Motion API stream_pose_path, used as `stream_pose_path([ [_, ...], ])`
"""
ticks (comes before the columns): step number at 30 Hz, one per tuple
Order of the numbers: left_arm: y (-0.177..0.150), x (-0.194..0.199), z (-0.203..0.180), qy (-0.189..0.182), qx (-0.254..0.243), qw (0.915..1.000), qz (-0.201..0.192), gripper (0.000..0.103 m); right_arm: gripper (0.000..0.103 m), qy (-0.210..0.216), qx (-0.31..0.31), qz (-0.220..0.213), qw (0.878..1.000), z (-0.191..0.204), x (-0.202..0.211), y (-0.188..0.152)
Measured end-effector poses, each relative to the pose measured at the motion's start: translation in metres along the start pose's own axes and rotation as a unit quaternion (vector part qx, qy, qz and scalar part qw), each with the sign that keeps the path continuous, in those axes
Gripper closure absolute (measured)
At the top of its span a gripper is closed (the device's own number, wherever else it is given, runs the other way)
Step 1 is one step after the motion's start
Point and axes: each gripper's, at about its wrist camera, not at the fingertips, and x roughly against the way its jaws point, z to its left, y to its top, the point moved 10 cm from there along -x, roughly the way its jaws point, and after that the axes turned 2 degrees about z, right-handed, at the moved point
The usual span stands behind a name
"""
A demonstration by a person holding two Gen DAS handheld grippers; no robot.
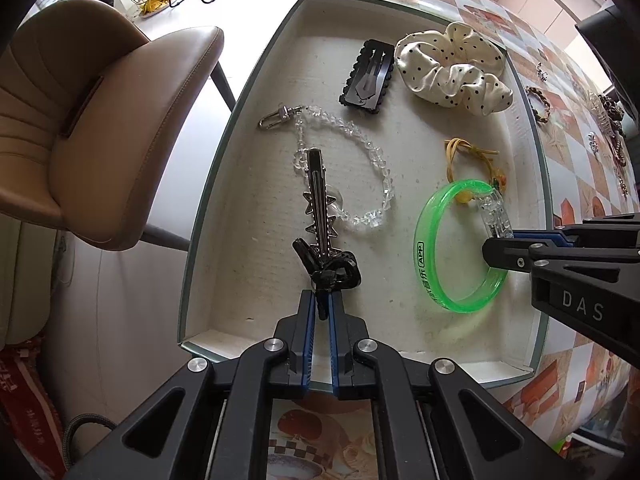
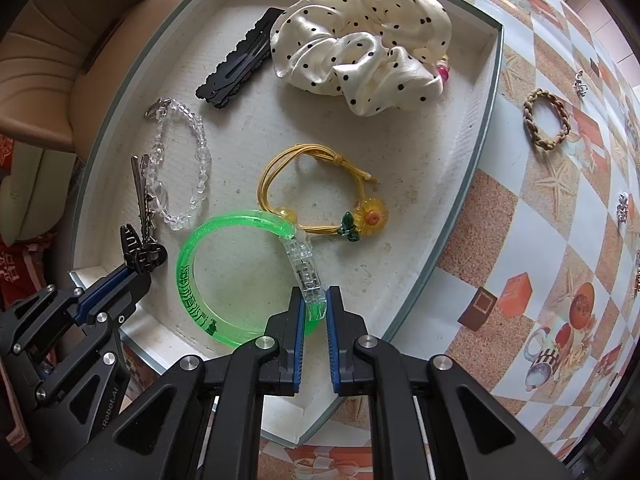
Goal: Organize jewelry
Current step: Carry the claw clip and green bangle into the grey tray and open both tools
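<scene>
A shallow white tray (image 1: 224, 216) (image 2: 476, 128) lies on the patterned table. My left gripper (image 1: 321, 304) (image 2: 132, 274) is shut on the black end of a dark star-studded hair clip (image 1: 320, 216) (image 2: 140, 200), which lies over a clear bead chain (image 1: 360, 168) (image 2: 188, 168). My right gripper (image 2: 314, 304) (image 1: 498, 246) is shut on a green translucent bangle (image 2: 208, 280) (image 1: 428, 248) at its clear clasp, low over the tray floor. Also in the tray: a polka-dot scrunchie (image 2: 360, 48) (image 1: 452, 68), a black snap clip (image 1: 366, 74) (image 2: 236, 66) and a yellow sunflower hair tie (image 2: 320, 192) (image 1: 468, 156).
On the tablecloth right of the tray lie a braided tan bracelet (image 2: 546, 120) (image 1: 538, 102) and several small metal pieces (image 2: 622, 206). A beige chair (image 1: 100, 120) stands left of the table, beyond the tray's left edge.
</scene>
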Motion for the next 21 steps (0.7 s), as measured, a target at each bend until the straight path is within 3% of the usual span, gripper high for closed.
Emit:
stream_pose_path([
  [4,0.001,0.002,0.000,0.002,-0.001,1.0000,-0.001,0.094,0.090,0.005,0.000,0.002,1.000,0.002,0.000,0.003],
  [6,0.002,0.004,0.000,0.004,-0.002,1.0000,-0.002,0.094,0.084,0.008,-0.001,0.003,1.000,0.003,0.008,0.004],
  [8,0.003,0.006,0.000,0.007,-0.003,1.0000,-0.004,0.094,0.063,0.010,-0.002,-0.005,1.000,0.003,0.016,0.006],
  [21,0.004,0.026,-0.002,0.018,-0.001,0.9998,-0.013,0.093,0.051,0.025,-0.026,-0.051,0.998,-0.015,0.072,0.011],
])
